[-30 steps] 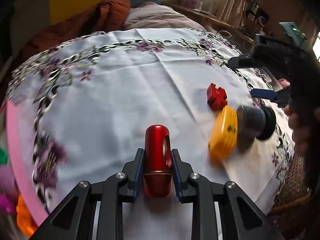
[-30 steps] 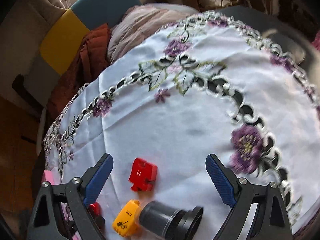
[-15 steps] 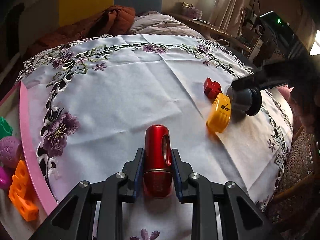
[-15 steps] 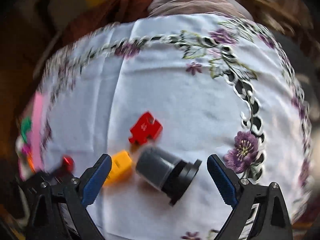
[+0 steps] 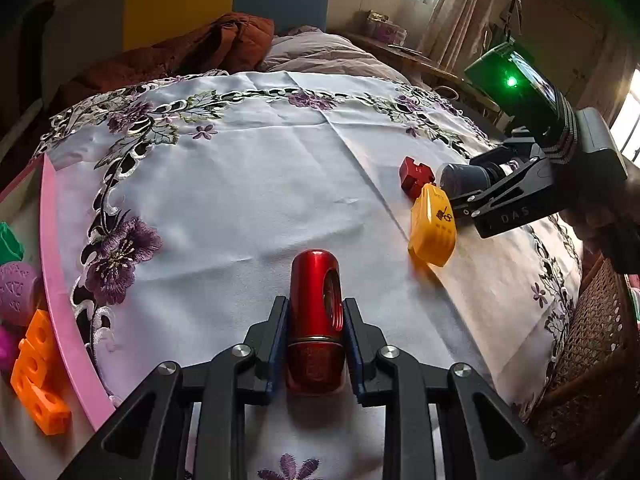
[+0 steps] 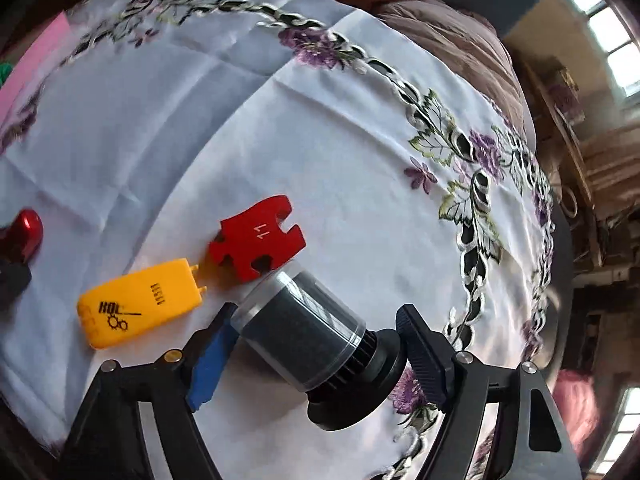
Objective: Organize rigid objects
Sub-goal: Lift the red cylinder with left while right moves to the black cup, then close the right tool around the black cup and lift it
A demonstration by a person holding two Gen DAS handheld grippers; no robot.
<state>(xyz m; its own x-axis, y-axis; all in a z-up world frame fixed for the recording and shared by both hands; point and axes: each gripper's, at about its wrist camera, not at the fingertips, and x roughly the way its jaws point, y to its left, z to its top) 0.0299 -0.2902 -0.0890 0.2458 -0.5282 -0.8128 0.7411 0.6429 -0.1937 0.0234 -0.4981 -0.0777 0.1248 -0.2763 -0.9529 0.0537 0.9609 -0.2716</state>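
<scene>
My left gripper (image 5: pixel 316 304) is shut on a red metal cylinder (image 5: pixel 314 280), held just above the white embroidered tablecloth (image 5: pixel 240 200). At the right lie a red puzzle-shaped piece (image 6: pixel 256 236), a yellow plastic cover (image 6: pixel 140 304) and a dark jar with a black lid (image 6: pixel 304 332) on its side. My right gripper (image 6: pixel 316 320) points down over the jar with its jaws closing. One pad meets the jar's base, the other its lid. The left wrist view shows the same gripper (image 5: pixel 472 184) around the jar (image 5: pixel 460 178).
A pink tray (image 5: pixel 60 280) at the left edge holds an orange block (image 5: pixel 36 376), a purple ball (image 5: pixel 16 292) and a green piece. A wicker chair (image 5: pixel 592 340) stands at the right. Bedding and cushions lie beyond the table.
My right gripper rolled, sank over the jar and narrowed its jaws onto the jar's two ends. The left gripper kept its hold on the red cylinder and shifted slightly.
</scene>
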